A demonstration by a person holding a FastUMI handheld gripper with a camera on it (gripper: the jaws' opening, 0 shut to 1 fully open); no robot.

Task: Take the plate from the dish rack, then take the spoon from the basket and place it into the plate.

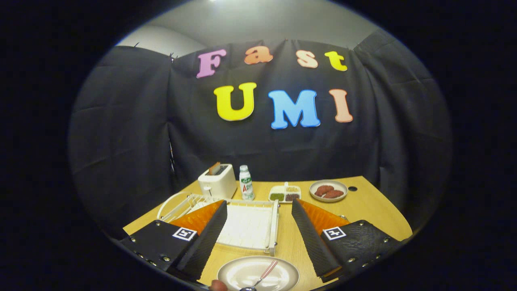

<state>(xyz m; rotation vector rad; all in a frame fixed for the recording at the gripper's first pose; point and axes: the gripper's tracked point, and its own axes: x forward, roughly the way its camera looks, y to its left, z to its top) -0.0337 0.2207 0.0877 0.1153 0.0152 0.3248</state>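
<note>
A pale round plate (258,275) lies on the wooden table close in, between my two fingers and low down. A spoon (261,277) with a striped pinkish handle rests in the plate, its bowl toward me. My gripper (258,210) is open, fingers spread wide above the table, nothing between them. Just ahead, partly behind the left finger, stands the white wire dish rack (250,226) with a flat white tray bottom. A fingertip of a person (219,286) shows at the plate's near rim.
Beyond the rack stand a white toaster (217,181) with toast in it, a small white bottle (246,182), a divided white dish (284,194) with dark and green fillings, and a plate of reddish sausages (328,190). A dark hole (352,188) marks the table's far right.
</note>
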